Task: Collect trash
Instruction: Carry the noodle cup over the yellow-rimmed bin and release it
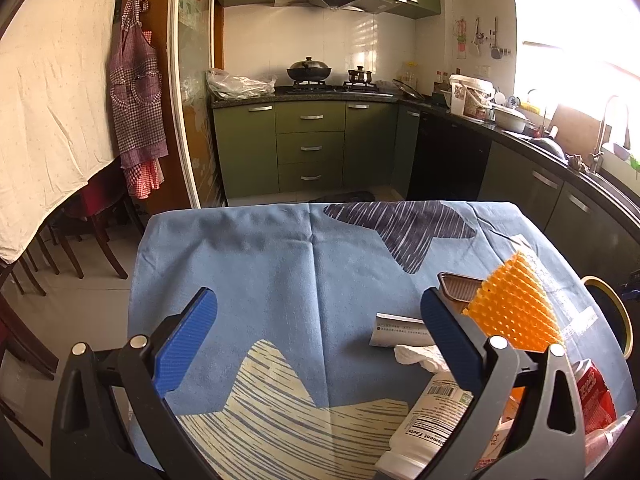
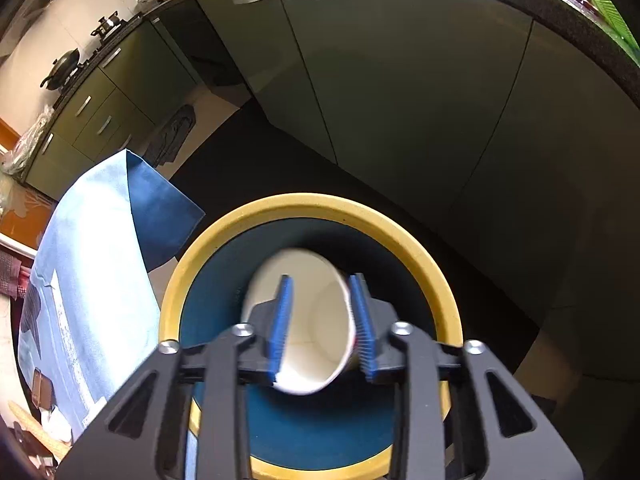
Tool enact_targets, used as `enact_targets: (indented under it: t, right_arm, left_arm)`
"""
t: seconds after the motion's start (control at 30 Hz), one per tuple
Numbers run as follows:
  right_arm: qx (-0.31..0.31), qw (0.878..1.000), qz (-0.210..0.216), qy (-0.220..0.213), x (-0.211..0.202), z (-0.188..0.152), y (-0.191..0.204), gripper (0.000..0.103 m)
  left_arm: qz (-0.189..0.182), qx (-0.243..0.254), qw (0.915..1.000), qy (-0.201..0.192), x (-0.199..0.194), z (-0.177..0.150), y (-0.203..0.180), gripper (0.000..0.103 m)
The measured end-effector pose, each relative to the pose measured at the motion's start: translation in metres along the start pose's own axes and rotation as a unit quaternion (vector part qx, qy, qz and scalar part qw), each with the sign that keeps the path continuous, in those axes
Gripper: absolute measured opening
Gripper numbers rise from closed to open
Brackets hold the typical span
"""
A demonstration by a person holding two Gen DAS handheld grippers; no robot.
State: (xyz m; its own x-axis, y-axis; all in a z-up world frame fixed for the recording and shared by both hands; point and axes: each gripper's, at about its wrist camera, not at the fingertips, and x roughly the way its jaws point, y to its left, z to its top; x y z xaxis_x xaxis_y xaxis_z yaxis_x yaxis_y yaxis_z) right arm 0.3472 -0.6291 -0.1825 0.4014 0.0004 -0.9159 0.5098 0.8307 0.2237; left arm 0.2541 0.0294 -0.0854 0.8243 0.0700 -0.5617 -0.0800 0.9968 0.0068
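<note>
In the right wrist view my right gripper (image 2: 322,326) is directly over a round bin with a yellow rim (image 2: 360,216) and dark blue inside. A white paper cup (image 2: 316,320), blurred, lies between the blue pads (image 2: 280,328); whether they still touch it I cannot tell. In the left wrist view my left gripper (image 1: 316,344) is open and empty above a blue tablecloth (image 1: 280,272). To its right lie a white supplement bottle (image 1: 428,420), crumpled white tissue (image 1: 420,358), a silver wrapper (image 1: 396,330), an orange ridged piece (image 1: 512,308), a small brown tray (image 1: 460,286) and a red packet (image 1: 596,396).
The bin's rim also shows at the table's right edge in the left wrist view (image 1: 624,312). Green kitchen cabinets (image 1: 312,148) and a stove with pots stand beyond the table. Chairs (image 1: 88,232) and a second covered table are at the left.
</note>
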Motion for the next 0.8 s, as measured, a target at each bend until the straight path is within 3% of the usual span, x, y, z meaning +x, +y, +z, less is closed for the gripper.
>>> enact_targets:
  t: [0.17,0.37,0.53,0.8]
  right_arm:
    - [-0.011,1.0,0.009,0.003,-0.006,-0.01,0.0,0.035]
    - [-0.037,0.999,0.016,0.011,-0.005,-0.023,0.017,0.037]
    - [-0.058,0.998,0.021,0.009,-0.009,-0.037,0.032,0.037]
    - [-0.067,0.996,0.049,0.017,-0.007,-0.053,0.033,0.041]
  left_arm:
    - [-0.034,0.007,0.9993,0.015,0.001,-0.002,-0.007,0.097]
    - [-0.13,-0.008,0.9877,0.087,0.016,-0.004,-0.025,0.097]
    - [-0.136,-0.025,0.9788,0.152,0.037,-0.008,-0.036,0.097]
    - [-0.236,-0.065,0.9485,0.202,0.047,-0.005,-0.053,0.097]
